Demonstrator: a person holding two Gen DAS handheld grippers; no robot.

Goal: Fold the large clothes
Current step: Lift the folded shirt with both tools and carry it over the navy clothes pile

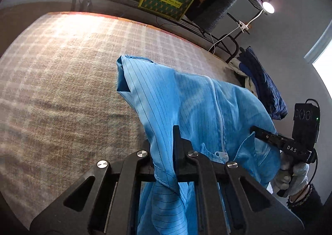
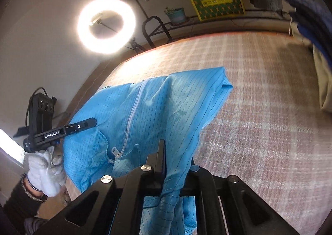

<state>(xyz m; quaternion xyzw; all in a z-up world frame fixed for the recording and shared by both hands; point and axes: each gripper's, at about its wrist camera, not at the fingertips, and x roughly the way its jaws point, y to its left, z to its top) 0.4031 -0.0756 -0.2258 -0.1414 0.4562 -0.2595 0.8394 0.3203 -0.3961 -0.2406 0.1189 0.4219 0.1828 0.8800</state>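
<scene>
Hanging limp between two clamps, a blue striped garment (image 1: 186,98) with a white zipper (image 1: 217,110) sags above a checked blanket (image 1: 72,69). The left gripper (image 1: 166,164) and right gripper (image 2: 172,170) each pinch a bunched shoulder edge. Thin, light and probably slippery, the cloth looks best gripped at seams, near the collar. A ring light (image 2: 106,25) glares behind.

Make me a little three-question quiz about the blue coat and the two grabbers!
1. True or false: the blue garment lies flat on the checked blanket.
2. What fastens the garment's front: A buttons, B a white zipper, C laces?
3. What do the left gripper and right gripper each hold?

Key: 1 false, it hangs lifted between them. 2 B. 3 A pinch of the blue garment.
</scene>
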